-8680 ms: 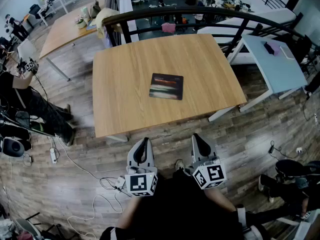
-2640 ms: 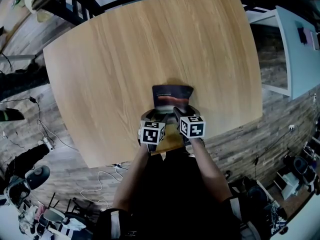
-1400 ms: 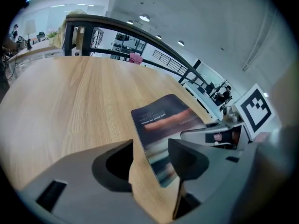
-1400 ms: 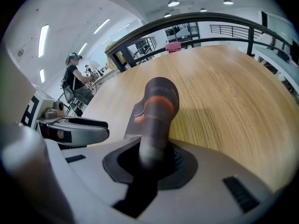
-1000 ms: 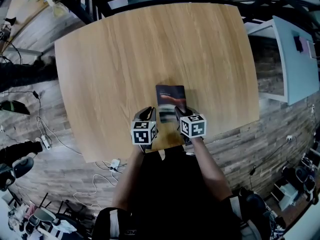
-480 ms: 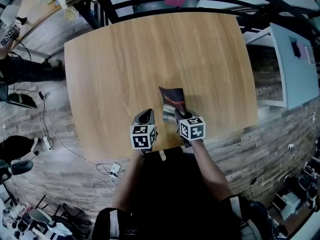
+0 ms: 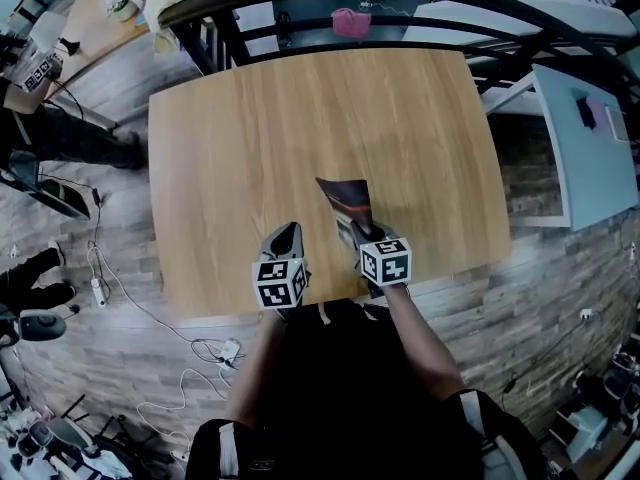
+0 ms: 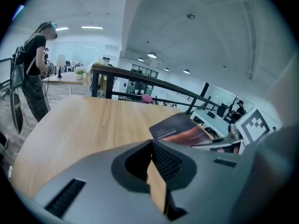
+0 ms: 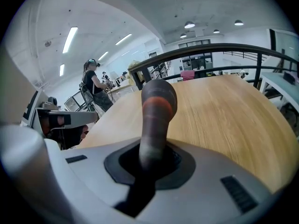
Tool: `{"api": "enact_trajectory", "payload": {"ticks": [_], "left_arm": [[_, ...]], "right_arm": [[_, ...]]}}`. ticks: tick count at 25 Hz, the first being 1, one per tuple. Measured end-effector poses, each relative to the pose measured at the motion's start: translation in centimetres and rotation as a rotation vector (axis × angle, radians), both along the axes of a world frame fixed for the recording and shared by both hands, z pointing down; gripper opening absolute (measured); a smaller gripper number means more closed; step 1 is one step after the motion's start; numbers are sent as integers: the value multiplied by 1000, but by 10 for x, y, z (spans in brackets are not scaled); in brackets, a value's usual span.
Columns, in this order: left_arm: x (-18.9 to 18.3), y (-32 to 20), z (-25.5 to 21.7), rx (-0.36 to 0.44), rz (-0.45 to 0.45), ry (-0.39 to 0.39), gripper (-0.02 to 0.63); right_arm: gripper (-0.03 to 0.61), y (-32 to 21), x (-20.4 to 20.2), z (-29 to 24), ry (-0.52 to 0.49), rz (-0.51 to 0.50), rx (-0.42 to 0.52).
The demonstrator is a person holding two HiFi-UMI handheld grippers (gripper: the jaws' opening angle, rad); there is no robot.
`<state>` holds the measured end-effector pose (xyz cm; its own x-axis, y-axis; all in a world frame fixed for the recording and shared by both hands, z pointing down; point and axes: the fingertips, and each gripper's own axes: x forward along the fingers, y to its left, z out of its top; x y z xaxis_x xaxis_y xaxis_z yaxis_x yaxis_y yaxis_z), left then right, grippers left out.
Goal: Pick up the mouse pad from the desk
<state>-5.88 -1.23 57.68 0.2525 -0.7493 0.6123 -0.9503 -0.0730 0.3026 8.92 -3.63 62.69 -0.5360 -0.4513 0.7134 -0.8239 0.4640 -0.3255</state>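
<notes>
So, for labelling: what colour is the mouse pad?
Mouse pad: dark with a reddish-orange streak; clearest in left gripper view.

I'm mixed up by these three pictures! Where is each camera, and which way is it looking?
Head view: on the person's head, looking steeply down at the desk; the person's arms, left gripper and right gripper show.
Left gripper view: on the left gripper, looking along its shut, empty jaws across the desk.
Right gripper view: on the right gripper, looking along its jaws, shut on the mouse pad.
Shared: all three show the mouse pad and desk.
</notes>
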Motion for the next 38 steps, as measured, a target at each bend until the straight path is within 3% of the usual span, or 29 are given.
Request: {"api": "enact_trajectory", "payload": {"ticks": [16,28,38], "left_arm": [[6,43,-72,139,-85,-22,23],[-48,56,-124,262,-103,-27,23],[-80,75,-143,321,-117,25,23]], "right_arm": [[52,15,9,-79,-123,-45,164],[51,27,-18,-149,-159,20,312],[51,53,-43,-187,-202,57,382]]}}
